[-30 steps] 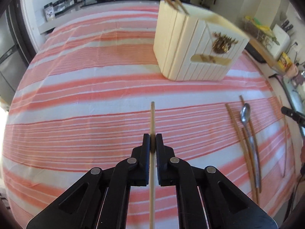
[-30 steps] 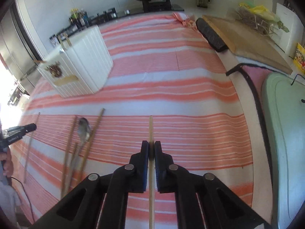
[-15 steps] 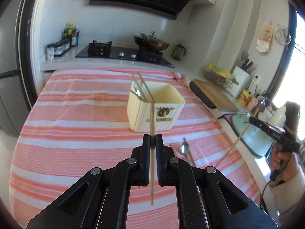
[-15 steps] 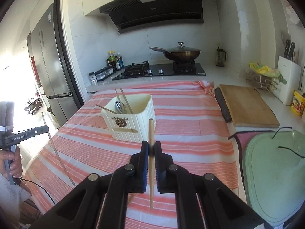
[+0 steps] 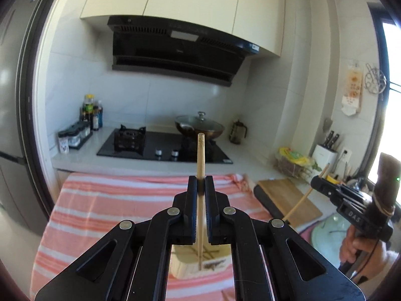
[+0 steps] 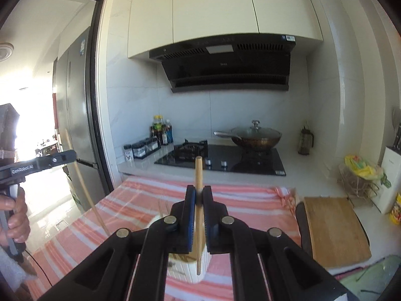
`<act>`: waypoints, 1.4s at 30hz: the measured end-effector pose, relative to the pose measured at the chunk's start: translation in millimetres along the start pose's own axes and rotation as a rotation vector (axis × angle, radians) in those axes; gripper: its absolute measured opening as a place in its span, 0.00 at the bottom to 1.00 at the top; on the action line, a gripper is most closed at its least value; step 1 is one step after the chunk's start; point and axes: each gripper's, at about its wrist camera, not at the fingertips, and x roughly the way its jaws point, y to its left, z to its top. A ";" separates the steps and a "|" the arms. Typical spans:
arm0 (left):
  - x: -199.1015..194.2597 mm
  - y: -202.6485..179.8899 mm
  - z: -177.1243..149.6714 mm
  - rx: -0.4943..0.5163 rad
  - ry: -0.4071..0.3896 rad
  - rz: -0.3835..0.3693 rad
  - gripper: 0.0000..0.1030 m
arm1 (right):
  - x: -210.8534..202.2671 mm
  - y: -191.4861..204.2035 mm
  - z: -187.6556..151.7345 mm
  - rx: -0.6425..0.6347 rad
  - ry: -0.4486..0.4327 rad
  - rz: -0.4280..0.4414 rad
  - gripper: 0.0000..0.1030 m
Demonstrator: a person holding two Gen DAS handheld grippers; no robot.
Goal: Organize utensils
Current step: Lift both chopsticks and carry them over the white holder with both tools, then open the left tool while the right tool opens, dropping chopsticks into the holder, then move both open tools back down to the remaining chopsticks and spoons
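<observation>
My left gripper (image 5: 200, 181) is shut on a wooden chopstick (image 5: 200, 155) held upright, its lower end over the cream utensil holder (image 5: 193, 268) seen between the fingers. My right gripper (image 6: 199, 192) is shut on another wooden chopstick (image 6: 198, 173), also upright, its lower tip in front of the holder (image 6: 190, 271). The right gripper with its chopstick shows in the left wrist view (image 5: 351, 200); the left gripper shows in the right wrist view (image 6: 37, 165). The holder has several chopsticks inside.
The holder stands on a red-and-white striped cloth (image 5: 112, 200). Behind are a black hob (image 5: 163, 148) with a lidded wok (image 5: 199, 125), spice jars (image 5: 75, 135), a wooden cutting board (image 6: 333, 228), a knife block (image 6: 391, 178) and a fridge (image 6: 72, 125) at left.
Both grippers have risen from the cloth and tilted up with their chopsticks. They now stand over the holder, which has dropped to the bottom of both views.
</observation>
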 end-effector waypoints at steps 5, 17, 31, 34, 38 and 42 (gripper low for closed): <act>60.4 5.9 -13.2 -0.045 0.069 0.029 0.04 | 54.2 13.2 2.6 -0.040 -0.028 0.018 0.06; 148.4 21.4 -86.4 -0.122 0.419 0.035 0.23 | 188.0 5.5 -71.7 0.093 0.415 0.094 0.16; 28.9 5.3 -240.8 -0.118 0.510 0.108 0.92 | 18.2 -13.9 -213.3 0.104 0.458 -0.080 0.48; 20.5 -5.2 -275.3 -0.157 0.523 0.118 0.92 | -17.5 -9.9 -274.8 0.127 0.534 -0.151 0.48; 22.6 -29.0 -290.2 -0.095 0.548 0.114 0.92 | -53.0 -0.9 -309.1 0.126 0.546 -0.205 0.48; 19.2 -42.7 -295.4 -0.052 0.526 0.116 0.92 | -62.3 -3.5 -318.6 0.131 0.544 -0.226 0.48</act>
